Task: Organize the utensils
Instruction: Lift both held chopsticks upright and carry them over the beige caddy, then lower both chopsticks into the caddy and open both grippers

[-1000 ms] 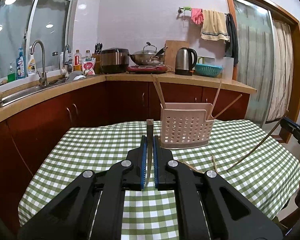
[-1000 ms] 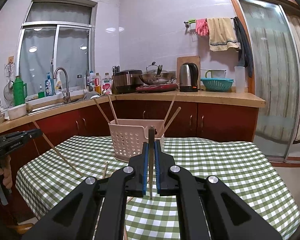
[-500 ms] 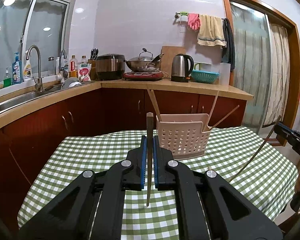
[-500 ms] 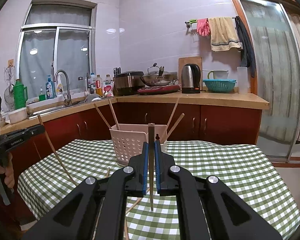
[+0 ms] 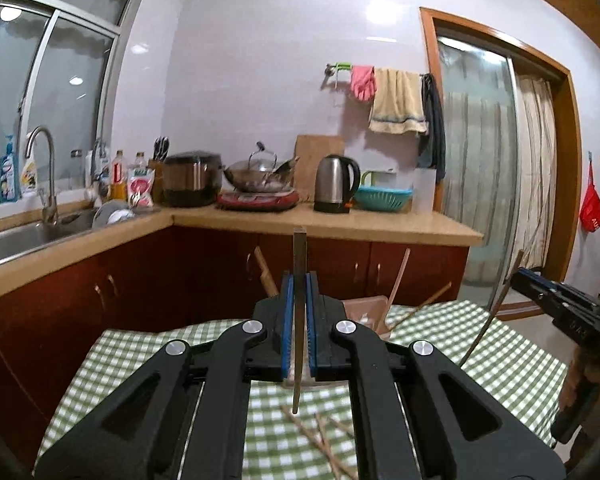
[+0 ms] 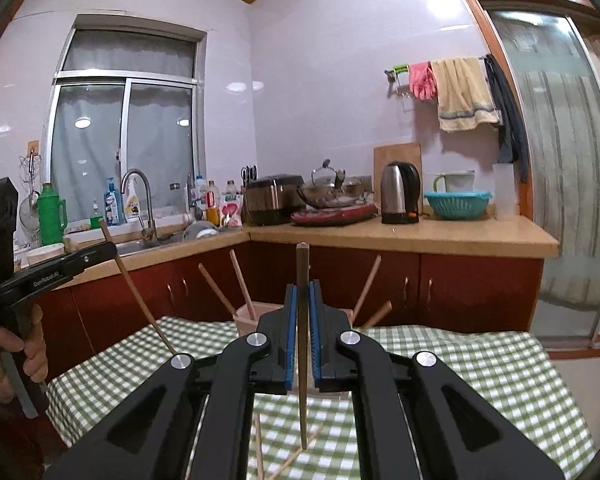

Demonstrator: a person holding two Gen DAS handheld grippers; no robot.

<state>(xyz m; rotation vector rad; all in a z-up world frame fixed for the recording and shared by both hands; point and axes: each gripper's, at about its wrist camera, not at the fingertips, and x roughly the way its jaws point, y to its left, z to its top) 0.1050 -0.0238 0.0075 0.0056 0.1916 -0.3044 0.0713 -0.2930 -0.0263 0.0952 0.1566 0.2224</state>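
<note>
My left gripper (image 5: 299, 284) is shut on a wooden chopstick (image 5: 299, 256), held upright above the table. My right gripper (image 6: 302, 292) is shut on another chopstick (image 6: 302, 264), also upright. A pink perforated utensil basket (image 5: 366, 310) stands on the green checked tablecloth (image 5: 132, 352), mostly hidden behind the jaws; several chopsticks lean out of it. It also shows in the right wrist view (image 6: 250, 316). Loose chopsticks (image 5: 320, 436) lie on the cloth below my left gripper. The other gripper shows at the right edge (image 5: 564, 308) and left edge (image 6: 48, 272), each holding its chopstick.
A kitchen counter (image 5: 380, 228) with kettle (image 5: 334, 184), wok, rice cooker and blue colander runs behind the table. A sink with tap (image 5: 44, 172) is at the left. A sliding door (image 5: 496, 184) is at the right.
Both grippers have risen with their chopsticks, so the basket has sunk behind the jaws and more wall and ceiling show. Both stay shut.
</note>
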